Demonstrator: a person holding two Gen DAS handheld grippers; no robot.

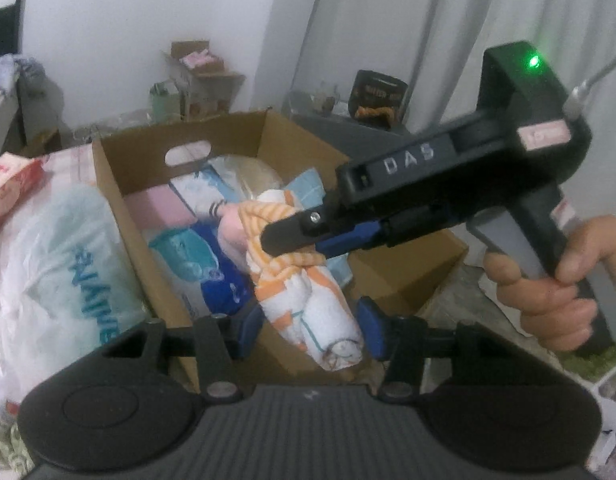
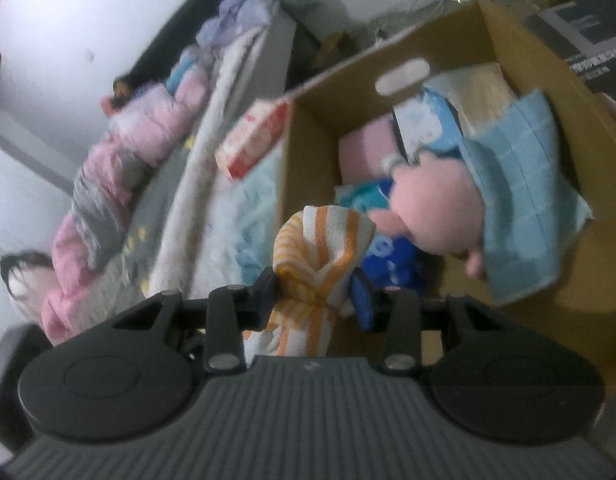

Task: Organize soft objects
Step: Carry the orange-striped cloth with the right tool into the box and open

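Now | right hand-held gripper [image 2: 313,294] clamps the rolled orange-striped towel [image 2: 323,248] at mid frame so it hangs above the cardboard box [image 1: 180,140], likely for dropping in | left hand-held gripper [image 1: 309,330] open, straddling the towel's lower end without pressing.

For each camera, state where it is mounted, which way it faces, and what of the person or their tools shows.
Left wrist: sits on the left tool, looking down into the brown cardboard box; the right tool and the bare hand holding it show.
Right wrist: sits on the right tool, facing the same box with a bed beyond; only its own fingers show.
Shared: the box and the orange-striped white rolled towel gripped by the right tool.
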